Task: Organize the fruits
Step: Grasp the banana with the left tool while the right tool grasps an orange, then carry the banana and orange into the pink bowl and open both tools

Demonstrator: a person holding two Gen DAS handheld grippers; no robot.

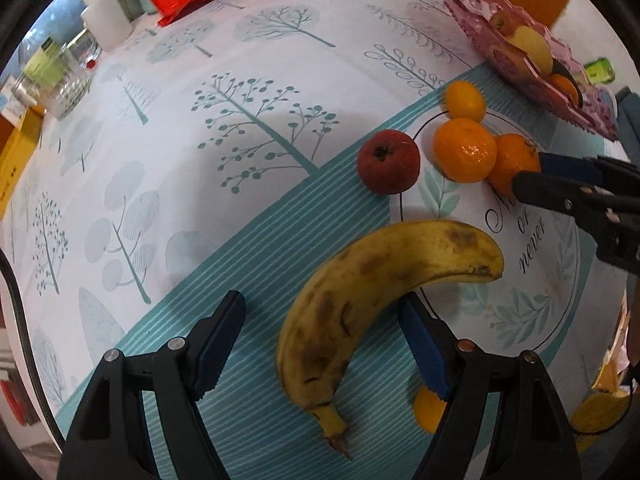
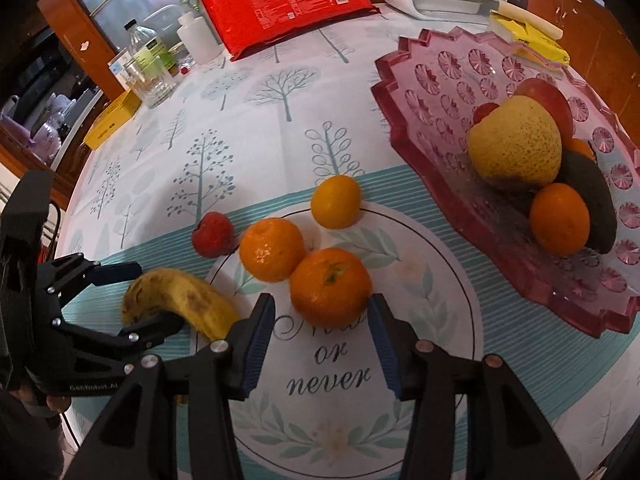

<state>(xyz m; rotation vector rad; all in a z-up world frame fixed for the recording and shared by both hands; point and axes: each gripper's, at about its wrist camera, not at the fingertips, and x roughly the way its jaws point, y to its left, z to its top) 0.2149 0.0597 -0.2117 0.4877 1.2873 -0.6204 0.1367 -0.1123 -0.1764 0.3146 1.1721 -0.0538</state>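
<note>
A spotted yellow banana [image 1: 360,300] lies on the tablecloth between the open jaws of my left gripper [image 1: 322,340]; it also shows in the right wrist view [image 2: 180,300]. My right gripper [image 2: 322,336] is open around the near side of an orange [image 2: 330,282], apart from it. A second orange [image 2: 272,249], a small yellow citrus [image 2: 335,201] and a red fruit [image 2: 212,234] lie just beyond. A pink glass dish [image 2: 440,92] at the right holds a yellow pear, an apple, an orange and an avocado.
A red package [image 2: 288,4], a white bottle [image 2: 198,38], a glass jar [image 2: 150,80] and a yellow box [image 2: 110,120] stand at the table's far side. Another small orange [image 1: 428,408] lies under my left gripper's right finger.
</note>
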